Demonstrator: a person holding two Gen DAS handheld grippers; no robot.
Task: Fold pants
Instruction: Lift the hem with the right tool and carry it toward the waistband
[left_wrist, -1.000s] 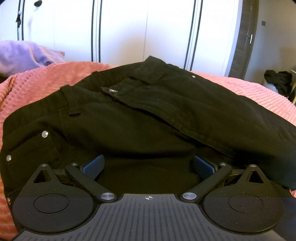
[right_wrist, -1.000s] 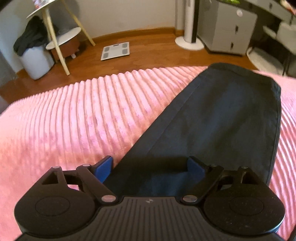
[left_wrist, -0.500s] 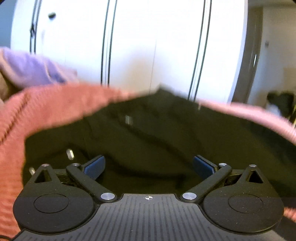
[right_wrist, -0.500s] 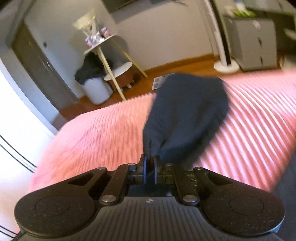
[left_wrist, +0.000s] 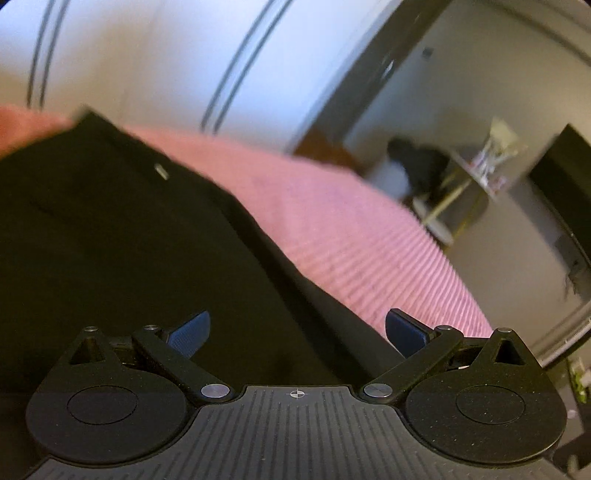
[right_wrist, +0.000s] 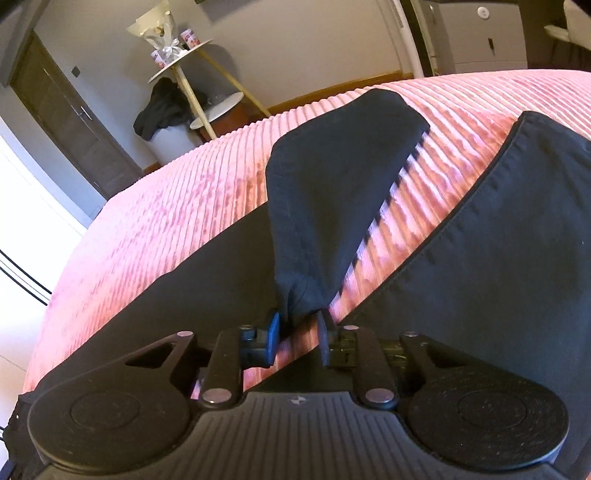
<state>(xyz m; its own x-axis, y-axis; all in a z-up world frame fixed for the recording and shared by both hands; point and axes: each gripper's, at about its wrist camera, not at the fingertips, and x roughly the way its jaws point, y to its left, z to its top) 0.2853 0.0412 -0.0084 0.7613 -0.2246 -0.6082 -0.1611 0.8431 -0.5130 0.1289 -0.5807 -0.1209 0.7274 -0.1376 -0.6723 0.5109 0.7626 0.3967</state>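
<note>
Black pants (left_wrist: 122, 236) lie on a pink ribbed bedspread (left_wrist: 332, 221). In the left wrist view my left gripper (left_wrist: 297, 330) is open and empty, hovering over the pants near their right edge. In the right wrist view my right gripper (right_wrist: 298, 325) is pinched on a bunched fold of one pant leg (right_wrist: 332, 192), which hangs lifted and stretches away from the fingers. The other leg (right_wrist: 498, 258) lies flat at the right, and more black cloth (right_wrist: 207, 280) lies below left of the lifted leg.
White wardrobe doors (left_wrist: 147, 59) stand behind the bed. A dark door (right_wrist: 66, 122), a small round side table (right_wrist: 184, 62) with items on it, and a white basket (right_wrist: 166, 136) with dark clothes stand on the wooden floor beyond the bed.
My right gripper closed on the pant leg and lifted it, swinging its view left. My left gripper stayed open and swung right across the pants' top.
</note>
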